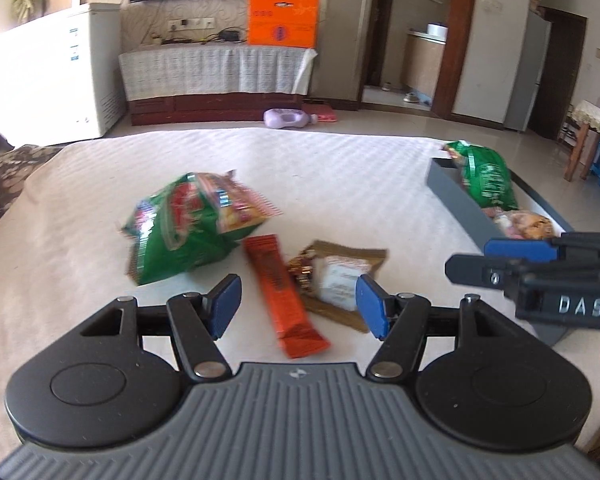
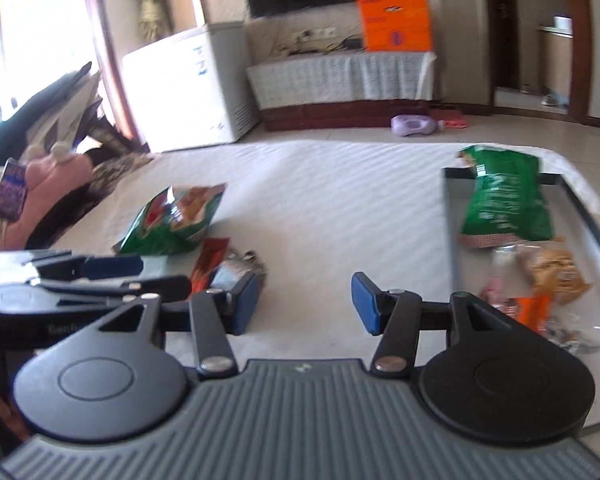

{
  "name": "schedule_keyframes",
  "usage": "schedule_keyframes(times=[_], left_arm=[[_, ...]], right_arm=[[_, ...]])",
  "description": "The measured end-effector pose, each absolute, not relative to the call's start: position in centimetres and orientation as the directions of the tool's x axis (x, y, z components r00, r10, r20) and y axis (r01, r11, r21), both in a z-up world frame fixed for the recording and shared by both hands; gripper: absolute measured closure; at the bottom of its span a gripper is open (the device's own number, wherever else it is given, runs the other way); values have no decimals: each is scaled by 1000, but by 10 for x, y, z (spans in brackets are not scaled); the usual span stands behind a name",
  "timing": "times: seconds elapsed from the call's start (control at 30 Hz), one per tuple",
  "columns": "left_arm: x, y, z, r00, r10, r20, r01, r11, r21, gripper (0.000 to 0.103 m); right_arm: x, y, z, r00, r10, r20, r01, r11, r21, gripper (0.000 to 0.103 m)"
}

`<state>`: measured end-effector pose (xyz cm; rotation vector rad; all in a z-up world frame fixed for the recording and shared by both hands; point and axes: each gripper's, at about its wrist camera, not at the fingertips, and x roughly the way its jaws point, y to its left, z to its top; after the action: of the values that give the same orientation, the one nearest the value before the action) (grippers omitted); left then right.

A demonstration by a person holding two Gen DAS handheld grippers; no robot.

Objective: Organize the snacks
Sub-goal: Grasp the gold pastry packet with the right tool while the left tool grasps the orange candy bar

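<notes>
A green snack bag (image 1: 180,228) (image 2: 172,220), an orange stick pack (image 1: 284,296) (image 2: 210,260) and a brown packet (image 1: 340,276) lie loose on the white tablecloth (image 1: 300,168). My left gripper (image 1: 299,306) (image 2: 100,272) hovers open just over the stick pack and the brown packet, its pads touching neither. A grey tray (image 1: 456,192) (image 2: 452,232) at the right holds another green bag (image 1: 488,176) (image 2: 504,200), a biscuit bag (image 2: 552,272) and a small orange pack (image 2: 534,312). My right gripper (image 2: 305,303) (image 1: 480,260) stands open and empty, left of the tray.
A sofa with a pink plush toy (image 2: 48,176) borders the table on the left. Beyond the table's far edge are a white freezer (image 1: 60,72), a covered low cabinet (image 1: 220,68) with an orange bag (image 1: 282,16), and a purple bottle (image 1: 286,118) on the floor.
</notes>
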<state>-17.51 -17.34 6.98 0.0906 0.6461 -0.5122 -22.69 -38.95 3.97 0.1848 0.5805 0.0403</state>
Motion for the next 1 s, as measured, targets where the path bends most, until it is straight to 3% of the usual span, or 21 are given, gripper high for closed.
schedule_keyframes(times=[0.33,0.6,0.67,0.77,1.0], left_arm=[[-163,-148,62,684,-375,-625,425,902,-76,34],[-159,-154,55,675,-367,-640,433,899,-59,34],[-157,-153,53,674,-361,-644,428,902,-57,34],[-155,-157,48,671,-356,-650,426,903,-55,34],[-150,-194,32,644,-382,-663,468,882,-53,34]], right_arm=[[-187,-362,13,770,124,-626,54,965,257,49],[-161,-361,-5,768,139,-625,130,922,365,49],[-159,-358,-4,768,146,-624,108,930,351,60],[-165,-358,4,770,127,-625,88,949,301,69],[-194,-385,21,764,64,-642,111,967,227,70]])
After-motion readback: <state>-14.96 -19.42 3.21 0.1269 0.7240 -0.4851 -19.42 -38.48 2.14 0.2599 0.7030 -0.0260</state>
